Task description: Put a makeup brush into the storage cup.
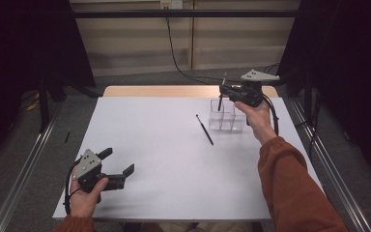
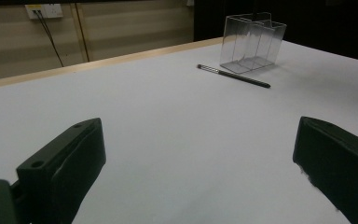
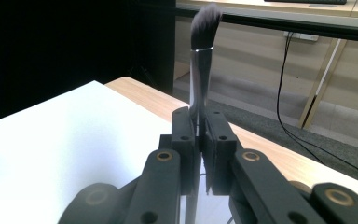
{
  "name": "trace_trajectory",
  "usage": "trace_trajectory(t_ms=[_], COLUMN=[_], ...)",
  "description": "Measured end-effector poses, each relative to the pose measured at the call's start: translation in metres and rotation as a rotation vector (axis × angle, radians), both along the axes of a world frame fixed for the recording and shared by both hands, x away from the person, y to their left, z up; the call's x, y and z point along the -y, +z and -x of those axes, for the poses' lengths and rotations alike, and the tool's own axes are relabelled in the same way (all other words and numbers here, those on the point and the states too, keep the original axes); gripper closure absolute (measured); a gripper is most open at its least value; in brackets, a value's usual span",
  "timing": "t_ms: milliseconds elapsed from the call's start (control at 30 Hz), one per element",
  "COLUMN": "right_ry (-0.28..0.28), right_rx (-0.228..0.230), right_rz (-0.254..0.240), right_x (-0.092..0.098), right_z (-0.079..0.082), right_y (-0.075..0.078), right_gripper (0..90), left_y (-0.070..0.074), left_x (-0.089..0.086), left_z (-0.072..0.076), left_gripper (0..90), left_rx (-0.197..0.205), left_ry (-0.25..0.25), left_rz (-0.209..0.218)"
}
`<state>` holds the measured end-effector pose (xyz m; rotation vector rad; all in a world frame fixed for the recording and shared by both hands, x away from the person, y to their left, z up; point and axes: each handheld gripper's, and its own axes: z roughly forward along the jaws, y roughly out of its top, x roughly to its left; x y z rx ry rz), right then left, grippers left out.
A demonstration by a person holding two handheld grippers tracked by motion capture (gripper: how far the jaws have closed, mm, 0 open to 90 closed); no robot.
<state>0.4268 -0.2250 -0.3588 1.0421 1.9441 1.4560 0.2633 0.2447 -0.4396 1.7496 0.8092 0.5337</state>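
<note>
At the near left corner of the white table, the left gripper sits low in the person's left hand, just above the tabletop. Its two black jaws stand wide apart with nothing between them; in the left gripper view they frame a bare stretch of white surface, one jaw at each lower corner. They point across the table toward the far right.

Moving toward the middle, a thin dark brush lies flat on the table by itself, its small tip end toward the far edge and its handle slanting back toward the person. It rests just left of a clear plastic organizer, near it but not touching. In the left gripper view the same thin dark brush lies in front of the clear plastic organizer, whose see-through walls divide it into compartments.

Farther right, the right gripper is held up over the organizer by the right hand, the rust-coloured sleeve reaching in from the bottom. Its jaws are clamped tight on a makeup brush. In the right gripper view the makeup brush stands upright between the closed jaws, its soft dark bristle head at the top, a silver band under it, the handle running down through the jaws. In the high view its lower end hangs at the organizer's far left compartment; whether it is inside yet I cannot tell.
</note>
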Motion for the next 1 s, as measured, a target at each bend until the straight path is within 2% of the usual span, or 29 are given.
trace_trajectory(t_ms=[100,600,1000], right_ry=[-0.002,-0.018,-0.010], right_rx=[-0.008,-0.031,-0.055], right_rz=[0.001,-0.009,-0.011], right_x=[0.000,0.004,0.001], right_z=[0.000,-0.002,-0.003], right_y=[-0.004,-0.019,-0.032], right_gripper=[83.7,83.7,83.7], left_y=[0.000,-0.001,-0.002], left_x=[0.000,-0.001,-0.002], left_z=[0.000,0.000,-0.001], left_gripper=[2.4,2.4,2.7], left_rx=[0.004,-0.002,-0.007], left_ry=[0.001,0.002,0.004], left_rz=[-0.011,-0.007,-0.008])
